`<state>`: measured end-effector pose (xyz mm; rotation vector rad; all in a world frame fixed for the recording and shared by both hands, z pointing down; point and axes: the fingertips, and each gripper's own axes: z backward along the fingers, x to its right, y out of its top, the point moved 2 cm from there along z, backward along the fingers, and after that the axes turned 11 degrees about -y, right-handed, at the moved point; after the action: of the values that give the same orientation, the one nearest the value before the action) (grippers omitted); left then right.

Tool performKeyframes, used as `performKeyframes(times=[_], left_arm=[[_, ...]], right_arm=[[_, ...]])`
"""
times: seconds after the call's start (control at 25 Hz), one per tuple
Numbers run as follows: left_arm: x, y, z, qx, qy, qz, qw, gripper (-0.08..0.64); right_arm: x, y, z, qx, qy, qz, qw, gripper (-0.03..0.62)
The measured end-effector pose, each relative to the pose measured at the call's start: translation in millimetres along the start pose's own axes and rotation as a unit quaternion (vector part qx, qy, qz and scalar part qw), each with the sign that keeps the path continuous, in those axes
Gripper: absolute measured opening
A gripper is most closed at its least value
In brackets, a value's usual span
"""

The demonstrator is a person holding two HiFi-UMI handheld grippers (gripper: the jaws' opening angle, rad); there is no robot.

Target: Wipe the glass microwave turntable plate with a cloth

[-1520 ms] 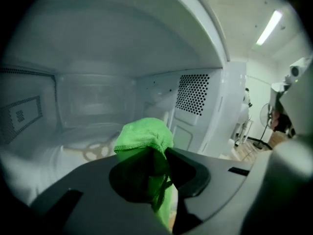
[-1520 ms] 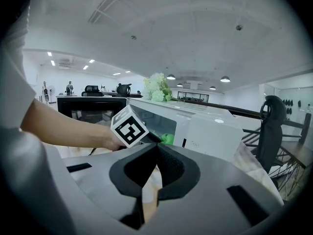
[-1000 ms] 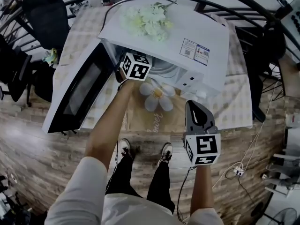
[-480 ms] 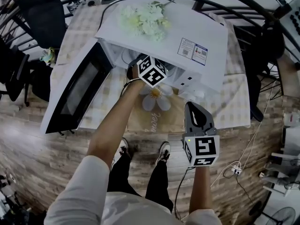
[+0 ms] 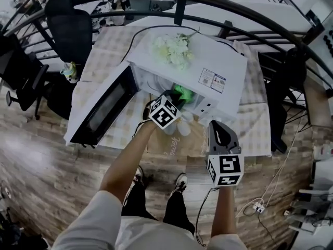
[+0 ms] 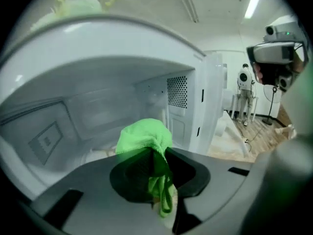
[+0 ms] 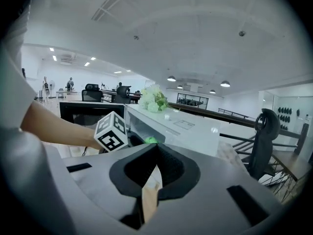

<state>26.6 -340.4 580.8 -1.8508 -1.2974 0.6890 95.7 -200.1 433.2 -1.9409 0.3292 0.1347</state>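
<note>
Nearest us, at 5 o'clock, the right gripper (image 5: 218, 125) waits, jaws together, empty. At 12, the left gripper (image 6: 155, 155) clamps the green cloth (image 6: 144, 136) inside the open microwave (image 5: 208, 61). Beyond, a pale rim on the cavity floor is probably the turntable plate (image 6: 85, 156). Wiping seems about to begin: we must lower the cloth onto it.

The green cloth (image 6: 143, 135) looks fuzzy and matt; the microwave (image 5: 234, 61) casing is smooth, glossy white; lower left, the floor (image 5: 41, 176) shows wood planks.

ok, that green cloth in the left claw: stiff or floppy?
Likely floppy: the green cloth bunches above the left claw and a loop dangles below. Probably light: one small pinch holds the whole wad.
</note>
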Motion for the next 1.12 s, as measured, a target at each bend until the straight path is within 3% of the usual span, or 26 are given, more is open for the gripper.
performKeyframes(times=[0.2,0.36,0.72,0.92,1.12], left_arm=[[19,10,77,0.054,0.024,0.060,0.9964,0.084],[36,31,146,0.104,0.055,0.077,0.9900,0.084],[37,96,287,0.185,0.159,0.049,0.9686,0.086],[36,129,339,0.220,0.199,0.028,0.9546,0.086],[41,147,369,0.227,0.239,-0.002,0.9440,0.086]], right_arm=[[8,48,17,0.031,0.004,0.005,1.000,0.014],[9,85,30,0.057,0.010,0.019,0.998,0.014],[2,159,59,0.119,0.027,0.051,0.991,0.014],[6,188,70,0.147,0.020,0.058,0.987,0.014],[10,211,86,0.171,0.015,0.063,0.983,0.014]])
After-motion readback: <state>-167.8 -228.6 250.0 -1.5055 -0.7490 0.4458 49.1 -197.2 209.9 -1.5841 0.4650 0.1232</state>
